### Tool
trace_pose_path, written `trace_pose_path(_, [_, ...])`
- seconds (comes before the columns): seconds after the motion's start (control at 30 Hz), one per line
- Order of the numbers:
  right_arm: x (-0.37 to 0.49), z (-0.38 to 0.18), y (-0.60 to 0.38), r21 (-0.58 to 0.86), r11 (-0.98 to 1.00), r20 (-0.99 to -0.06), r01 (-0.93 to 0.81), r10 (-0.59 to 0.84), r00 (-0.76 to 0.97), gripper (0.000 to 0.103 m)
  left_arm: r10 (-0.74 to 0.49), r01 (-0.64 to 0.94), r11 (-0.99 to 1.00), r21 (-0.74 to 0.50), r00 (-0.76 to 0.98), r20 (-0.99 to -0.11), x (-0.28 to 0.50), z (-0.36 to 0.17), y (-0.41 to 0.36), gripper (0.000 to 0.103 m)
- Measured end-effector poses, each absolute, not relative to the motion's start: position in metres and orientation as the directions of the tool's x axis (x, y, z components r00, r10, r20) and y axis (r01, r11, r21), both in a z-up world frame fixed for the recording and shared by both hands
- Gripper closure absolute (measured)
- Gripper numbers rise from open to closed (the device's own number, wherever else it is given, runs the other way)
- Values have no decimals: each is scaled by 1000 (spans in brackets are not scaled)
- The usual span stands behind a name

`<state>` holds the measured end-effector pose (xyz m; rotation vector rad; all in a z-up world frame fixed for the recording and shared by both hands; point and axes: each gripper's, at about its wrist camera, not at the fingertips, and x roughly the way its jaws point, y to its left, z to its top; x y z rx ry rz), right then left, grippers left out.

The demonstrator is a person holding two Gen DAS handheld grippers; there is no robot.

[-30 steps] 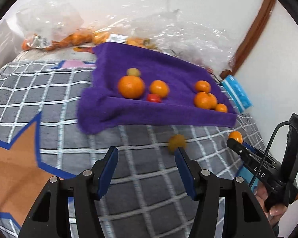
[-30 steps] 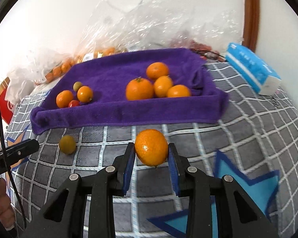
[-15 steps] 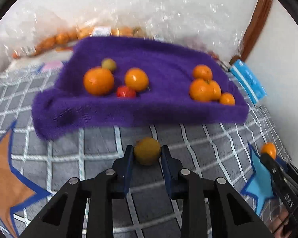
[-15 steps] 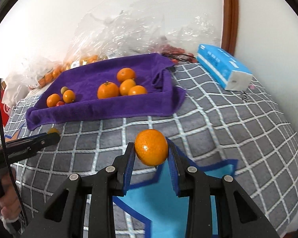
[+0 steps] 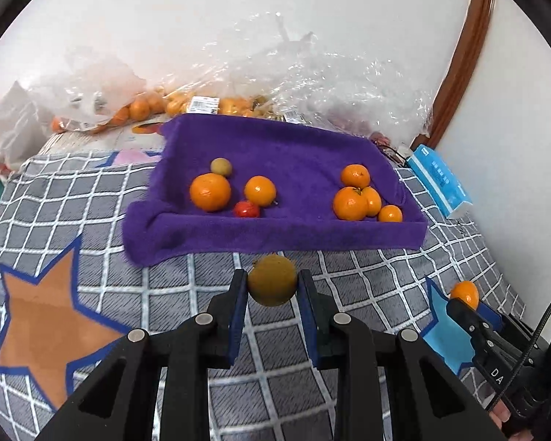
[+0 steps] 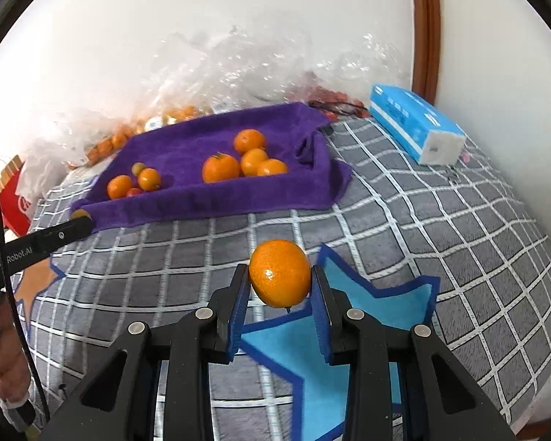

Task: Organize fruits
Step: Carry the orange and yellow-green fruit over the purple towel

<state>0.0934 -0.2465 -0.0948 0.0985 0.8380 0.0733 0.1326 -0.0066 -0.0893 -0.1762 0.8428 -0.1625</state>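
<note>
Oranges [image 5: 350, 203]: seven; greenish fruits [image 5: 272, 280]: two; tomato [image 5: 246, 209]: probably one.

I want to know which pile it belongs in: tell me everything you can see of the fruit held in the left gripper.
The fruit is small, round and dull yellow-brown with a greenish tinge, its skin matt, a tiny nub at its upper left. It is clamped between the blue pads of the left gripper, which touch it on both sides, and hangs above the checked blanket, just in front of the purple towel. It resembles the small greenish fruit on the towel's left group.
</note>
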Motion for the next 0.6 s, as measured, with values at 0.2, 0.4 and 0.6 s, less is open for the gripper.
trace_pose_path(0.2, [83,-75,-234,94,995,-724,-34,92,684,70,-202,38,971,-235,657,-726,118,-79,3,77])
trace_pose_path(0.4, [77,-58,-229,76,997,-707,-30,75,703,70,-213,15,964,-266,644,-735,108,-74,9,77])
trace_pose_path(0.6, [74,-44,-227,69,997,-701,-21,63,710,70,-215,7,961,-275,643,-736,101,-66,12,77])
